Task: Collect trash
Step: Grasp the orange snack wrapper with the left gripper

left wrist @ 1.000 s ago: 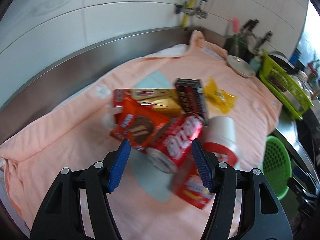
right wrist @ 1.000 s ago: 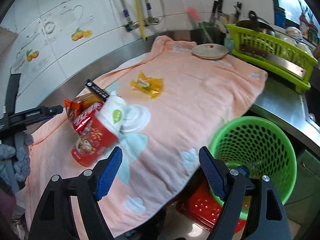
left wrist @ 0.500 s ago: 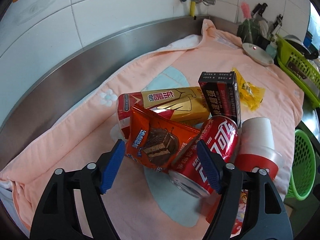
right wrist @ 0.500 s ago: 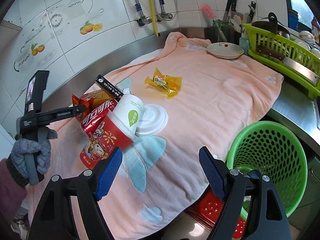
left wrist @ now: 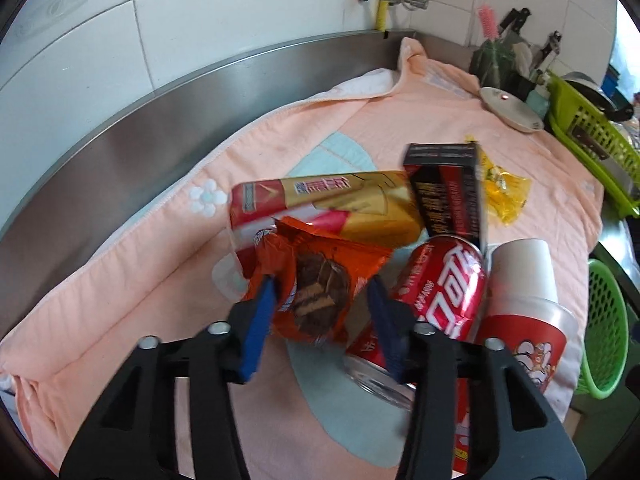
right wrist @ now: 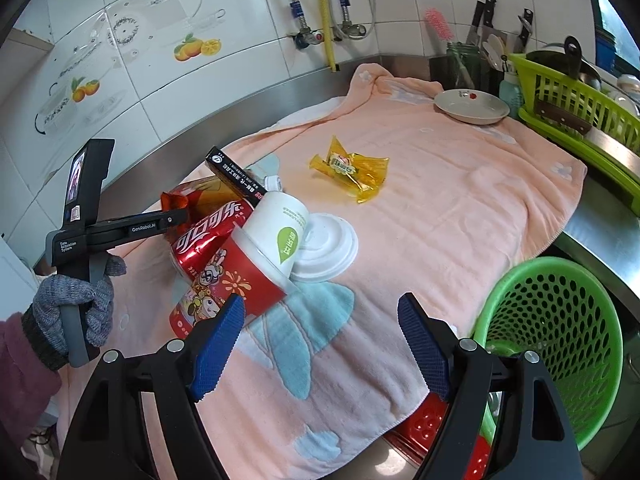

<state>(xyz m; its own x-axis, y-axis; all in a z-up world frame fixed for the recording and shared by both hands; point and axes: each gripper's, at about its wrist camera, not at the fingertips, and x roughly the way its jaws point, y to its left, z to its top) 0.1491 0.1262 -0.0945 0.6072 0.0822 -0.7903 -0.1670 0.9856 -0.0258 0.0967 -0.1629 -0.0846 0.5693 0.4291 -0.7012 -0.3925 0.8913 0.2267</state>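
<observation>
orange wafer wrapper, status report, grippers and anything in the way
Left gripper jaws just closing around orange wafer wrapper, grip unconfirmed. Right gripper open, empty, above the towel. Cola can crowds the left gripper's right finger.

Peach towel (right wrist: 460, 208) spread over steel counter (right wrist: 592, 236). Shallow dish (right wrist: 471, 106) at towel's far edge, beside green dish rack (right wrist: 576, 100). Knives, pink brush (right wrist: 439, 24) upright in holder by corner. White wall tiles (right wrist: 132, 60), fruit decals. Yellow pipe (right wrist: 324, 12), taps on wall.
</observation>
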